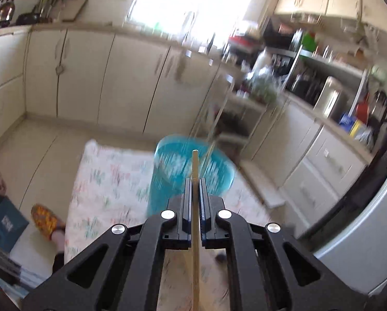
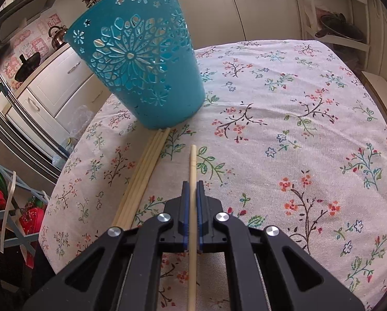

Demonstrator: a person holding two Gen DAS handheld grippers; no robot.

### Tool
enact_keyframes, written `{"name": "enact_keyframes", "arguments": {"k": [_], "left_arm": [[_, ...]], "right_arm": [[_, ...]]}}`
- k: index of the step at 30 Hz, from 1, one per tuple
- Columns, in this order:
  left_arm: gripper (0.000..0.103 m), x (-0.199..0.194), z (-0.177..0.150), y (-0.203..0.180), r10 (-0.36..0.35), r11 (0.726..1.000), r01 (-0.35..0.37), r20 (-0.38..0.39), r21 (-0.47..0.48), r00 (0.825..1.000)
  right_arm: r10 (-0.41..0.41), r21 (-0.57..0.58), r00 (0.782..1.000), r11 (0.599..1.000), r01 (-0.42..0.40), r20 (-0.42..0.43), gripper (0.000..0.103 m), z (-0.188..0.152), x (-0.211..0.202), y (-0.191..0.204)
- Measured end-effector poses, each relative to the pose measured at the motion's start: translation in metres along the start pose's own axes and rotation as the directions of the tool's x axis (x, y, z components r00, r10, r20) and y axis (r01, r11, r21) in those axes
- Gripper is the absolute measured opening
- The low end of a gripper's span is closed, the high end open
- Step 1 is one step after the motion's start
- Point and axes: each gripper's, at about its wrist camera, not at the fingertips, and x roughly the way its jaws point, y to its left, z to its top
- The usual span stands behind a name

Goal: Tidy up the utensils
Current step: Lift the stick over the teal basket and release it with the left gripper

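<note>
A teal perforated plastic cup (image 2: 144, 59) stands on the floral tablecloth (image 2: 284, 119); in the left wrist view it is blurred (image 1: 191, 171), just ahead of and below the fingers. My left gripper (image 1: 195, 181) is shut on a wooden chopstick (image 1: 195, 165) that points toward the cup's open mouth from above. My right gripper (image 2: 192, 184) is shut on another wooden chopstick (image 2: 192, 160), low over the cloth, its tip short of the cup's base. Several loose chopsticks (image 2: 144, 171) lie on the cloth to the left, ends touching the cup's base.
The table's left edge (image 2: 63, 181) drops to shelving with red and green items (image 2: 1, 191). Kitchen cabinets (image 1: 95, 77) and a cluttered counter (image 1: 323, 98) surround the table. A fridge (image 1: 370, 220) stands at the right in the left wrist view.
</note>
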Motion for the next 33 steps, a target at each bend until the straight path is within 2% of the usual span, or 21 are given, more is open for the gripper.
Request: {"name": "enact_keyframes", "arguments": {"k": [4,6,8,12,14,18,23,28,31,33], "left_arm": [[0.005,0.013,0.05,-0.017,0.001,1.0,-0.001,0.161,-0.002,0.987],[0.005,0.024,0.069,-0.023,0.013,1.0,-0.011,0.234,-0.009,0.972],[0.005,0.04,0.083,-0.029,0.071,0.997,-0.075,0.305,0.002,0.95],[0.005,0.083,0.088,-0.028,0.152,0.988,-0.155,0.351,-0.02,0.924],[0.005,0.1,0.085,-0.023,0.182,0.983,-0.181,0.352,-0.035,0.918],[0.005,0.127,0.071,-0.013,0.22,0.975,-0.221,0.328,-0.034,0.919],[0.005,0.142,0.044,-0.014,0.245,0.964,-0.265,0.273,0.036,0.93],[0.005,0.142,0.022,-0.015,0.247,0.96,-0.269,0.217,0.079,0.944],[0.01,0.137,0.013,-0.016,0.238,0.959,-0.26,0.173,0.117,0.956],[0.02,0.127,0.008,-0.016,0.241,0.955,-0.263,0.157,0.14,0.958]], "right_arm": [[0.007,0.005,1.0,1.0,-0.007,0.003,0.006,0.0,0.0,-0.004],[0.012,0.009,1.0,1.0,-0.012,0.004,0.006,0.0,0.0,-0.004],[0.018,0.014,1.0,1.0,-0.018,0.005,0.006,0.001,0.0,-0.005],[0.028,0.019,1.0,0.999,-0.028,0.005,0.006,0.001,0.001,-0.007],[0.03,0.02,1.0,0.999,-0.03,0.006,0.006,0.001,0.001,-0.007],[0.031,0.018,1.0,0.999,-0.031,0.006,0.006,0.001,0.002,-0.007],[0.032,0.021,0.999,0.999,-0.032,0.006,0.006,0.001,0.003,-0.005],[0.031,0.02,0.999,0.999,-0.031,0.006,0.006,0.001,0.002,-0.004],[0.031,0.02,0.999,0.999,-0.032,0.006,0.006,0.001,0.002,-0.004],[0.015,0.005,1.0,1.0,-0.015,0.006,0.006,0.0,0.002,-0.001]]}}
